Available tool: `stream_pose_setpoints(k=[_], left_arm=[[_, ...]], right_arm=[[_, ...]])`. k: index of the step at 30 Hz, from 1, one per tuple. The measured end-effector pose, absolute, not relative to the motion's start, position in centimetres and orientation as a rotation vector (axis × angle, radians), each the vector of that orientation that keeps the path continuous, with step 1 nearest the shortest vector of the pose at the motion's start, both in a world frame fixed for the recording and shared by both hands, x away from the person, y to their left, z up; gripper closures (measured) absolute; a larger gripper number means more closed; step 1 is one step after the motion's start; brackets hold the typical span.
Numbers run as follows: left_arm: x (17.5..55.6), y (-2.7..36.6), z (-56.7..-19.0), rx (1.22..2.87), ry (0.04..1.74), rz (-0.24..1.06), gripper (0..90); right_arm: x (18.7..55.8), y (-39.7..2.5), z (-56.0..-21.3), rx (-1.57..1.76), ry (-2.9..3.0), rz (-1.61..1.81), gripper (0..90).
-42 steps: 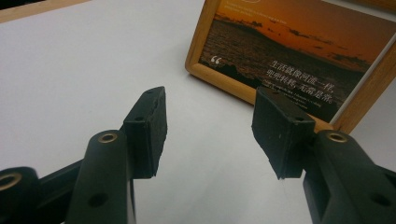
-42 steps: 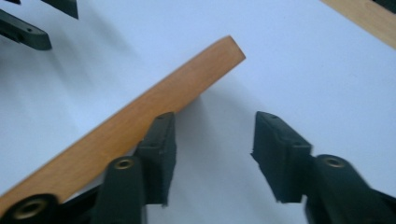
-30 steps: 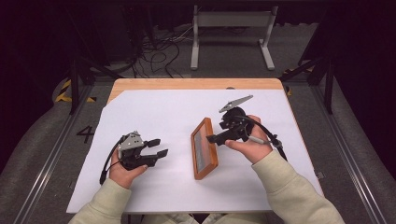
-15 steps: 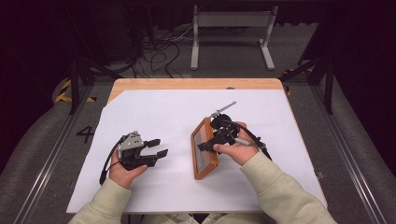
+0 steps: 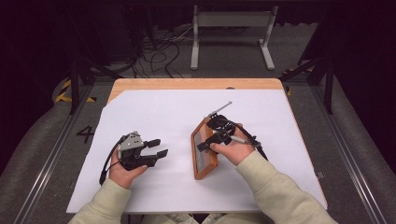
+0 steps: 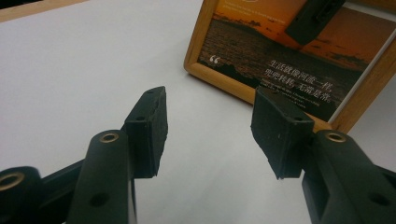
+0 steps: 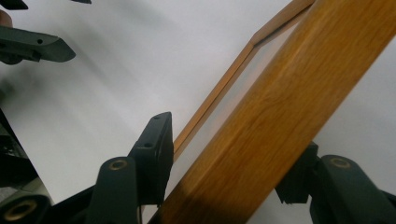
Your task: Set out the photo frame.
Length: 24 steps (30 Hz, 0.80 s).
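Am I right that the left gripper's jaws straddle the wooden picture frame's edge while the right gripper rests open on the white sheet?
Not quite, the sides are swapped: the right gripper straddles the wooden picture frame, as the right gripper view shows, while the left gripper rests open on the white sheet.

White sheet covers most of the wooden table. Wooden picture frame right of centre, tilted up, long axis running near to far. Right gripper at the frame's right long edge, jaws over the rim; contact cannot be told. Left gripper rests on the sheet at left, well apart from the frame, jaws parted, pointing right toward it. Cream sleeves enter from the near edge.
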<state>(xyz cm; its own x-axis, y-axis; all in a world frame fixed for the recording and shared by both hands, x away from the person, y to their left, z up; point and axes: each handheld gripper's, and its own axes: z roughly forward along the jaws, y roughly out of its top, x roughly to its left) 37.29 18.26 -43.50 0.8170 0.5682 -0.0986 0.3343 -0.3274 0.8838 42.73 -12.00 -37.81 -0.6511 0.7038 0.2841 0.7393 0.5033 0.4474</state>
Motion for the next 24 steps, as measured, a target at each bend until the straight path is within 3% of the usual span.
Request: stream_pose_setpoints(k=[4, 10, 24], left_arm=[[37.3, 18.3, -43.5, 1.941, 0.677, 0.275, 46.5], [37.2, 18.3, -43.5, 1.937, 0.68, 0.274, 46.6], [37.2, 18.5, -43.4, 1.933, 0.682, 0.279, 47.2]], right_arm=[[42.9, -12.1, -38.0, -1.291, -2.651, -0.851, 49.3], [42.8, -12.2, -37.2, -1.316, -2.662, -0.84, 66.6], [43.8, -11.8, -35.3, -1.065, -2.792, -0.657, 70.8]])
